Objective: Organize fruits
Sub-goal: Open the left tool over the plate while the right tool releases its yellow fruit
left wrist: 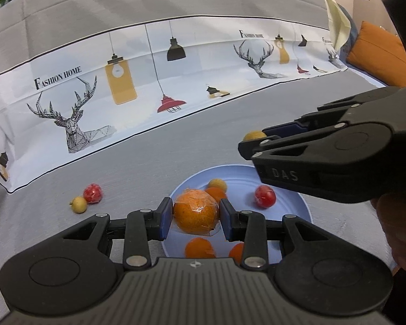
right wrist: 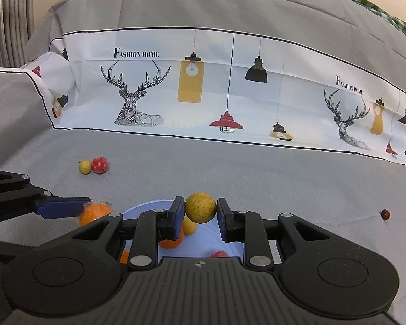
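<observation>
A grey fabric couch seat [right wrist: 230,168] carries a round pale-blue plate [left wrist: 297,203]. A small yellow fruit [right wrist: 85,167] touches a red wrapped fruit [right wrist: 100,165]. A tiny dark-red berry [right wrist: 385,214] lies well apart.

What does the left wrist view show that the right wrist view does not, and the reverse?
Only the left wrist view: an orange cushion at far right and a hand below the right gripper. Only the right wrist view: a small dark fruit alone on the grey cloth. Both: the blue plate, the wrapped orange in the left gripper, and the yellow fruit.
</observation>
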The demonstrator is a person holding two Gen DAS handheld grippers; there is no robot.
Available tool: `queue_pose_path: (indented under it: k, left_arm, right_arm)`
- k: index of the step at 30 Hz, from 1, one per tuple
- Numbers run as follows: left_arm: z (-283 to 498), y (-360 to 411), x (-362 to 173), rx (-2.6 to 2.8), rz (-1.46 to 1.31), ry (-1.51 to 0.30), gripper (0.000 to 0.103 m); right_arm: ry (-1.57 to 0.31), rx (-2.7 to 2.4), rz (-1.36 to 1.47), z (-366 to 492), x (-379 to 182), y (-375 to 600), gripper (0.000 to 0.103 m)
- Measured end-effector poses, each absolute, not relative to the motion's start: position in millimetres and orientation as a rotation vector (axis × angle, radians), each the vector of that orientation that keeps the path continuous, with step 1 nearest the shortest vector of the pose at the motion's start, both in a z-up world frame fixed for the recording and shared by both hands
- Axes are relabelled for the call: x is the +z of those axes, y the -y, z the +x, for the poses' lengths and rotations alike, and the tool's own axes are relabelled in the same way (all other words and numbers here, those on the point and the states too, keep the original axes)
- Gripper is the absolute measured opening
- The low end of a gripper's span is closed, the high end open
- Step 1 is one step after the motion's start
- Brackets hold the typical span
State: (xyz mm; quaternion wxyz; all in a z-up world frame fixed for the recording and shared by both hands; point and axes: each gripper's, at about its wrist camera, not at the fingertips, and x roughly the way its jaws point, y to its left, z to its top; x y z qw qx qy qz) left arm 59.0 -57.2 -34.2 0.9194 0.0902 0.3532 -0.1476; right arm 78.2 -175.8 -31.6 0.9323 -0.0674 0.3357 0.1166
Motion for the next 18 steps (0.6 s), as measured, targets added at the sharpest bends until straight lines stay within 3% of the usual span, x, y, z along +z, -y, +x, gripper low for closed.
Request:
queue_pose_path:
  k: [10,14,18]
  left_arm:
    - [59.4,59.8,-34.2,-0.34,0.174,-0.727,0.042]
    - [58.2,60.8,-33.4,-0.346,0.176,-0.722,0.045]
    - [60.5,55.3,-31.2,-0.32,0.151,-0.715,0.045]
  right_arm:
    - [-0.717,0.252,-0.131,82.8,-34.7,176.4,0.027]
    - [-0.728,0.233,-0.139,83.3,-37.1,176.2,0.036]
    - [-0.722,0.207,-0.106,85.0,-35.6,183.4,0.038]
